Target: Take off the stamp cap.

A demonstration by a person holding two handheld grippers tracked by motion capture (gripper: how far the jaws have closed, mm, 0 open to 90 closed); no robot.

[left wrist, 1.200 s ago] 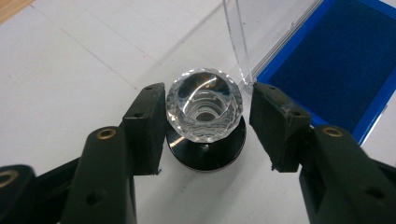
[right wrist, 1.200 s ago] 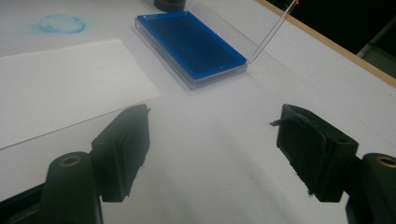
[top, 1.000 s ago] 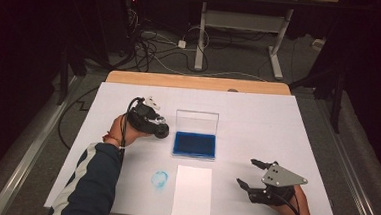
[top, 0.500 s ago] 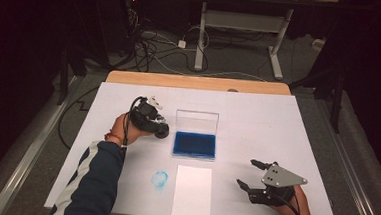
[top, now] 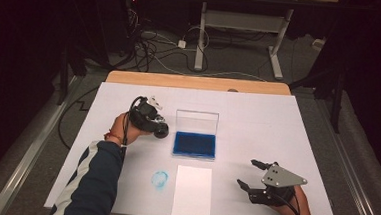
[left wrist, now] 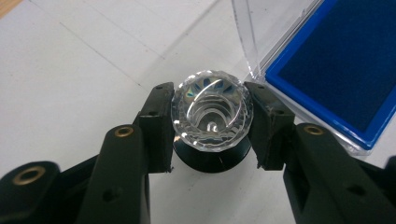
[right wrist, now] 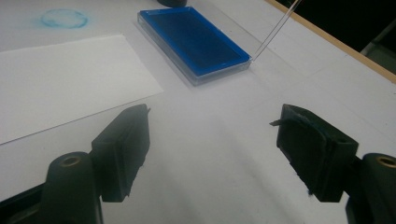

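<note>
Two black jaws of the left gripper (left wrist: 211, 126) are pressed against the sides of a faceted glass stamp (left wrist: 212, 111), having just been closing on it; the stamp's clear knob is clamped between the pads while its dark base (left wrist: 211, 161) sits just below them, close above the white table cover (top: 277, 123). In the high view, the left gripper (top: 158, 125) is seen just left of the open ink pad (top: 194, 144), whose clear lid (top: 196, 121) stands upright at the far edge. The right gripper (top: 248, 175) rests near the table's front right corner, its jaws spread with nothing between them. A white sheet (top: 192, 191) lies in front of the pad, and a blue ring print (top: 159, 179) is already on the cover beside it. Slipping is judged the main risk: the knob is smooth, round and gripped on a narrow band, so it could twist or pop out when lifted. The raised lid could also be knocked if the stamp is swung carelessly, and a tilted stamp would likely leave an uneven or smeared print.
</note>
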